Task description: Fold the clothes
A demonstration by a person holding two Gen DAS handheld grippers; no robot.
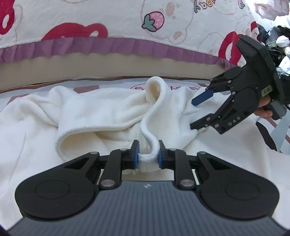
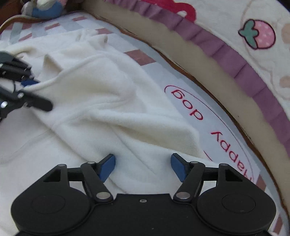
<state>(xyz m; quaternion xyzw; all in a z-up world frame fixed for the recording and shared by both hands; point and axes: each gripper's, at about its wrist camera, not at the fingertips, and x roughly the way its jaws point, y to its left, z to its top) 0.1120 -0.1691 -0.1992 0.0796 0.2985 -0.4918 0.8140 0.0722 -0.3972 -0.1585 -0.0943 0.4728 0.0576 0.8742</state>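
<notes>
A white fleece garment [image 1: 94,112] with a zipper lies rumpled on a printed mat [image 2: 213,116]. In the left wrist view my left gripper [image 1: 148,157] is shut on the garment's rolled front edge beside the zipper. My right gripper [image 1: 193,112] comes in from the right of that view, jaws apart, its lower finger touching the fleece. From the right wrist view, the right gripper [image 2: 143,165] stands open over a fold of the garment [image 2: 108,112], blue pads apart on either side of the cloth, not pressing it. The left gripper [image 2: 39,94] shows blurred at the left edge.
A quilt with strawberry prints and a purple ruffle [image 1: 126,45] hangs along the far side above a beige band [image 2: 208,59]. A person's fingers [image 1: 264,109] hold the right gripper's handle. Dark clutter [image 1: 279,41] sits far right; a blue and white object [image 2: 45,9] lies beyond the mat.
</notes>
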